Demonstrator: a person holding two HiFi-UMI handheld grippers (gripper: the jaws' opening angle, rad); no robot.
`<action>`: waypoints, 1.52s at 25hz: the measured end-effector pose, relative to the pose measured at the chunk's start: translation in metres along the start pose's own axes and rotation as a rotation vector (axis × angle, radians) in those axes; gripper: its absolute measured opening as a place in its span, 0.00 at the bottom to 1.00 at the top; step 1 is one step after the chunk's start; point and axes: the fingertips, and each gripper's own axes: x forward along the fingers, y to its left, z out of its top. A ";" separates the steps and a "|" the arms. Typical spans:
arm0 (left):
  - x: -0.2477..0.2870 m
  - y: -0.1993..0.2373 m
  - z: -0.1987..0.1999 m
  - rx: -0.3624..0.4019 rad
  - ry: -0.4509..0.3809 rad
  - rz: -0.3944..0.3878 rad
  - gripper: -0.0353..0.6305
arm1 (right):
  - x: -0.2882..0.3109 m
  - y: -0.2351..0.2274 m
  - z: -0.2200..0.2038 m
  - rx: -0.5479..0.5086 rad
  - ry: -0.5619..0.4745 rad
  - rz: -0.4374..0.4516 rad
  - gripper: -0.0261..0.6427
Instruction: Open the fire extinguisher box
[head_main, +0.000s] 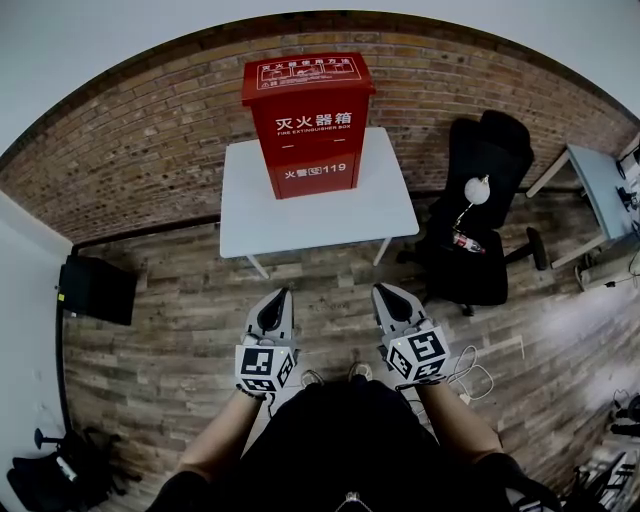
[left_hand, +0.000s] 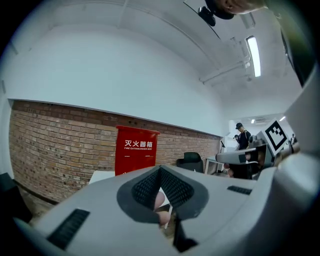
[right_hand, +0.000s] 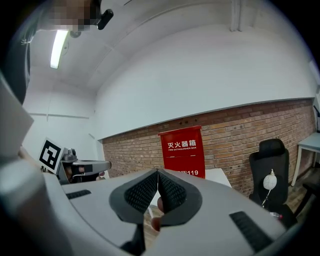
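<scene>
A red fire extinguisher box (head_main: 308, 120) with white lettering stands upright, lid down, on a small white table (head_main: 385, 205) against the brick wall. The box shows too in the left gripper view (left_hand: 134, 150) and the right gripper view (right_hand: 184, 151). My left gripper (head_main: 276, 298) and right gripper (head_main: 388, 295) are held side by side in front of my body, well short of the table, pointing toward it. Both have their jaws shut with nothing between them. Neither touches the box.
A black office chair (head_main: 478, 215) with a white lamp and a bottle on it stands right of the table. A grey desk (head_main: 598, 190) is at far right. A black box (head_main: 97, 289) sits on the floor at left. Cables lie on the wooden floor at right.
</scene>
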 end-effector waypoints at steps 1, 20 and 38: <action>-0.001 0.002 -0.001 -0.002 0.003 0.005 0.07 | 0.001 0.002 -0.001 -0.003 0.004 -0.002 0.07; -0.034 0.036 -0.028 -0.035 0.061 -0.072 0.07 | 0.020 0.047 -0.021 -0.018 0.039 -0.066 0.07; 0.015 0.070 -0.028 -0.036 0.073 -0.026 0.07 | 0.082 0.014 -0.006 -0.036 0.015 -0.031 0.07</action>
